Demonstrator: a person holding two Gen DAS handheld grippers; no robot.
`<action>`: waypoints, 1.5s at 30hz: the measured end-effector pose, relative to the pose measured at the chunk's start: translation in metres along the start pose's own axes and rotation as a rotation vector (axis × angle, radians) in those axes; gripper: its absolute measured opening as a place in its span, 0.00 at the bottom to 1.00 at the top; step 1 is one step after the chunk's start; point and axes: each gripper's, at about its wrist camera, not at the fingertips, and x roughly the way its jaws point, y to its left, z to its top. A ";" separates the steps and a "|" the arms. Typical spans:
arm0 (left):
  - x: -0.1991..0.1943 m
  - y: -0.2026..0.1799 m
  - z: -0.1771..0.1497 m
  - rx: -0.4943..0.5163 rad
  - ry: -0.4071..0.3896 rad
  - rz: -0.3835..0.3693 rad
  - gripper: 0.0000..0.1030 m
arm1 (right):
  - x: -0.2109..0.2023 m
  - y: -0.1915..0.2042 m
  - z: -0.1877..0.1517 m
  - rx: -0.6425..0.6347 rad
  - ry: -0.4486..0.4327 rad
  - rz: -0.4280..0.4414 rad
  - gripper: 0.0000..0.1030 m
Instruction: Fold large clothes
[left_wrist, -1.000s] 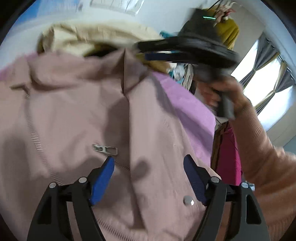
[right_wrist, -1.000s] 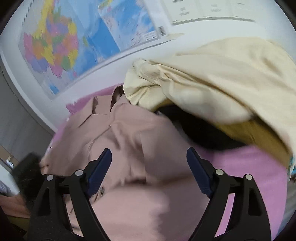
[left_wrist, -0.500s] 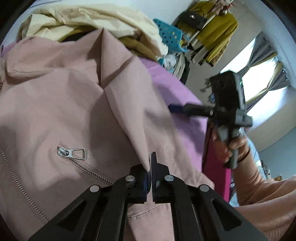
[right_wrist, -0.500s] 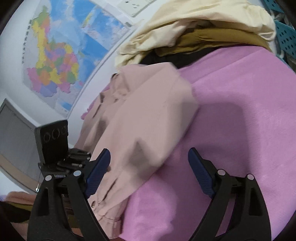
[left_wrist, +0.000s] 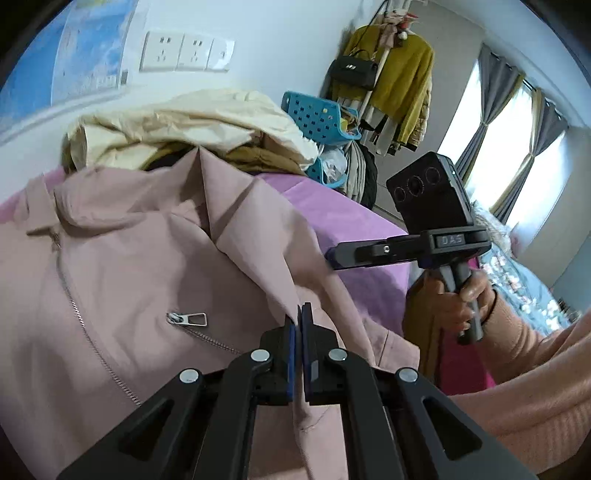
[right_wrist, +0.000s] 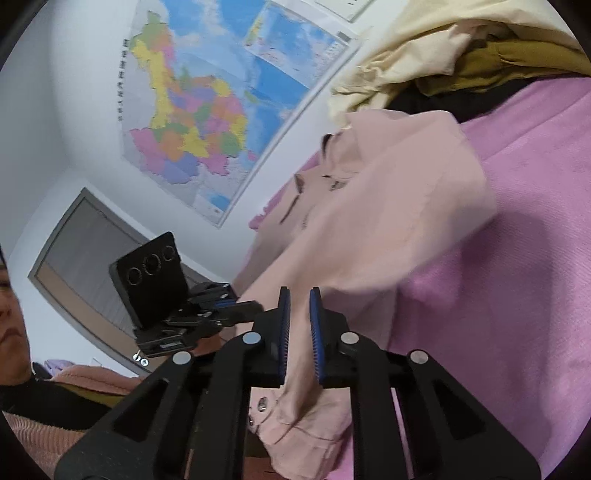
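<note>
Your left tool pinches the dusty-pink zip-front cotton jacket, your right tool has just closed on its hem; folding has barely begun.

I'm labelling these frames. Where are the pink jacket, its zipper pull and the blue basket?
pink jacket (left_wrist: 147, 258): left wrist view, front panel.
zipper pull (left_wrist: 192, 318): left wrist view, metal tab.
blue basket (left_wrist: 314, 114): left wrist view, perforated side wall.

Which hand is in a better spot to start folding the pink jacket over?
Probably the left. The left gripper is shut on a raised fold near the middle of the pink jacket. The right gripper's jaws have just been closing on the jacket's outer edge, a gap still showing.
</note>
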 end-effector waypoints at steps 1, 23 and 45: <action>0.001 -0.002 -0.002 0.005 -0.003 0.003 0.02 | 0.002 0.000 -0.001 0.001 0.006 -0.017 0.17; 0.021 0.006 -0.029 -0.020 0.078 0.039 0.01 | -0.021 -0.019 -0.026 0.065 -0.049 -0.179 0.64; 0.019 0.015 -0.030 -0.038 0.084 0.043 0.06 | -0.015 -0.011 -0.034 0.025 -0.042 -0.113 0.30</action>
